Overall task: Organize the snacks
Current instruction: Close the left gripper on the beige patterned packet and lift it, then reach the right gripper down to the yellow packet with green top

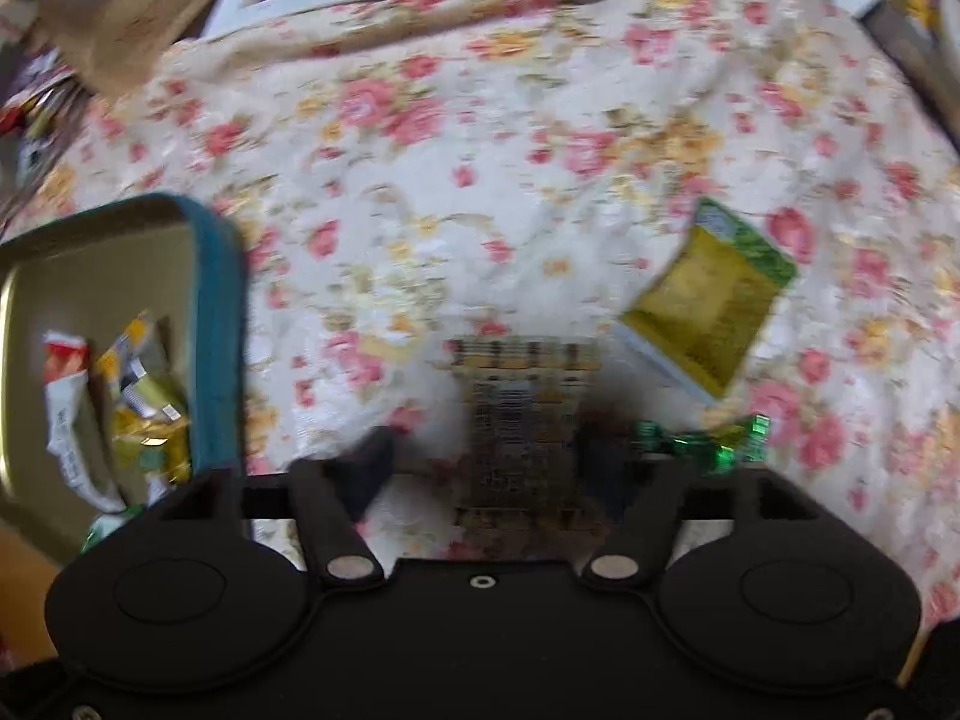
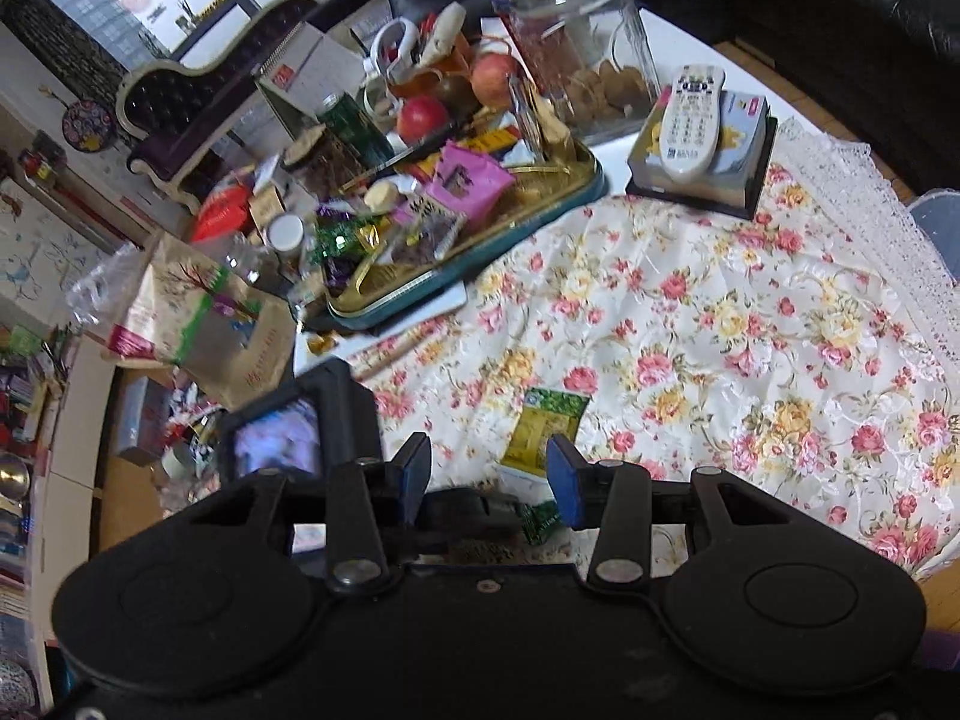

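Observation:
In the blurred left wrist view my left gripper (image 1: pixel 483 465) points straight down over the floral tablecloth (image 1: pixel 480 180). Its jaws stand open. A brown and yellow patterned packet (image 1: pixel 522 420) lies flat between the fingers, with a gap on its left side. A green foil candy (image 1: pixel 702 441) lies just right of the right finger. A yellow-green sachet (image 1: pixel 708 306) lies further right. My right gripper (image 2: pixel 489 480) hangs above, its blue pads (image 2: pixel 414 480) apart with nothing between them. Beyond them I see the same sachet (image 2: pixel 543 426) and candy (image 2: pixel 543 519).
A teal-rimmed tin (image 1: pixel 216 324) with several wrapped snacks stands at the left. A large teal-rimmed tray (image 2: pixel 540 210) crowded with snacks, apples (image 2: pixel 423 117) and a glass jar (image 2: pixel 576 42) sits at the back. A remote (image 2: pixel 690 120) rests on a box. A paper bag (image 2: pixel 204 324) lies left.

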